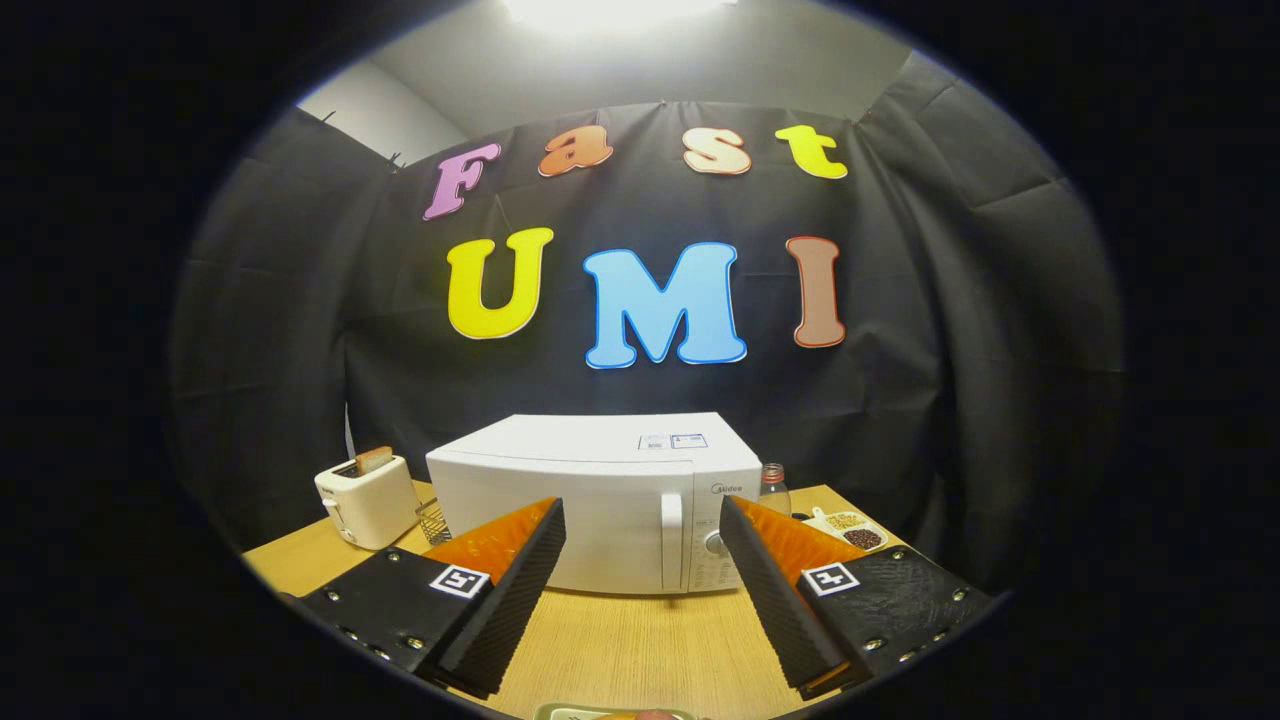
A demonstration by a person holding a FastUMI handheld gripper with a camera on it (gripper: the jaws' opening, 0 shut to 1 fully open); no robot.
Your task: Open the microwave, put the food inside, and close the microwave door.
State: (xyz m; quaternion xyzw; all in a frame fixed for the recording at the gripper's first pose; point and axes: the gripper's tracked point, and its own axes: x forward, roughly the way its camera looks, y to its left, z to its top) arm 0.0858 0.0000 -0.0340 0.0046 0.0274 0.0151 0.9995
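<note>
- The microwave (600, 500) sat at the centre of the frame on the wooden table (620, 650), its door shut and its front turned toward the camera; its long axis ran left to right across the picture.
- Its vertical handle (672, 540) stood right of centre on the front, with the control panel (715, 545) just beyond it to the right.
- The food (615, 714) showed as a sliver on a plate at the bottom centre of the frame, below the fingers and near the table's front edge.
- The gripper (640, 590) hung in front of the microwave, jaws wide apart and holding nothing, well short of the door.
- Judged from this, the opening step had not begun; the next move called for reaching forward to the handle and pulling the door open.
- A toaster (365, 500) stood lower left; a bottle (773, 488) and a snack dish (850, 528) lower right.
</note>
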